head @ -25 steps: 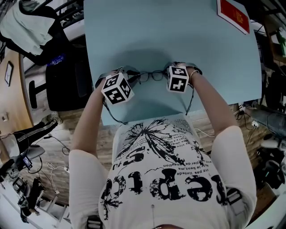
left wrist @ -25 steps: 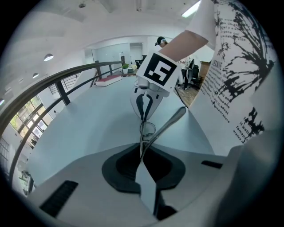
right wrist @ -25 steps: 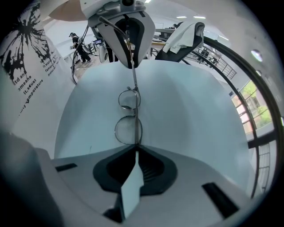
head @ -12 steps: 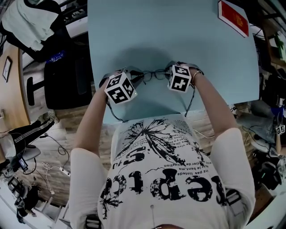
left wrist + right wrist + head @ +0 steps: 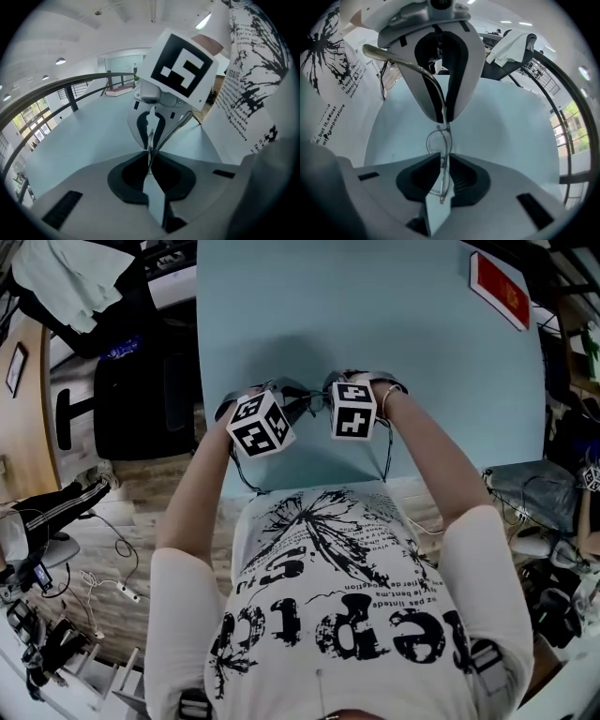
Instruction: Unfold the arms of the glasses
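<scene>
While the forearms angle inward, left gripper and right gripper, tip to tip, clamp the glasses.

Left gripper pinching glasses by thin arm; blue table behind.

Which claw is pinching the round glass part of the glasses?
The right claw: one round lens of the glasses sits between its jaws. The left claw pinches only thin wire at the frame's other end, where an arm sticks out.

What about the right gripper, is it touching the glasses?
Touching. The right gripper view shows the right gripper with its jaws pinched on the glasses frame.
</scene>
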Demonstrator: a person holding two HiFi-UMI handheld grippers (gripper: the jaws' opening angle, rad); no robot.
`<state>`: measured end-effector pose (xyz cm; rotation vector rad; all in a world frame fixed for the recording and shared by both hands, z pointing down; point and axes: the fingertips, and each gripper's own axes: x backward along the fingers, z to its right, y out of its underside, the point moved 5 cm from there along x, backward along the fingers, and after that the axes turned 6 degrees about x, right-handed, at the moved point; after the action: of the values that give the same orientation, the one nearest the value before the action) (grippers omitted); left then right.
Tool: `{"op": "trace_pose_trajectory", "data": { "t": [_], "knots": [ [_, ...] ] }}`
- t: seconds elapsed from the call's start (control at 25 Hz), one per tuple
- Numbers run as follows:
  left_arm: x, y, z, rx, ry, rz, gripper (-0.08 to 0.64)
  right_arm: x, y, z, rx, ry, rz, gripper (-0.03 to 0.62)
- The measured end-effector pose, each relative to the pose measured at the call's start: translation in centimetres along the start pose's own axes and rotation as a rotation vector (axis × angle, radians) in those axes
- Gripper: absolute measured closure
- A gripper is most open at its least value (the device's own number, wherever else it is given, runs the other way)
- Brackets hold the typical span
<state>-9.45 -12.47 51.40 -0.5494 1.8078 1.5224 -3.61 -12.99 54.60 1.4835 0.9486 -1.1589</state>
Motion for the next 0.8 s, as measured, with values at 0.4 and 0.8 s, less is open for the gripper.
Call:
{"op": "trace_pose_trajectory", "data": {
  "t": [0.4, 0.8],
  "knots": [
    [0.3, 0.7, -0.5, 0.02, -0.009, 0.004, 0.529, -1.1, -0.9, 0.5, 0.022, -0.015, -0.006, 0.572],
    [0.7, 1.5, -0.6, 0.032, -0.026, -0.007, 0.529, 3.2, -0.2, -0.3, 0.041, 0.085, 0.076, 0.575]
  ]
}}
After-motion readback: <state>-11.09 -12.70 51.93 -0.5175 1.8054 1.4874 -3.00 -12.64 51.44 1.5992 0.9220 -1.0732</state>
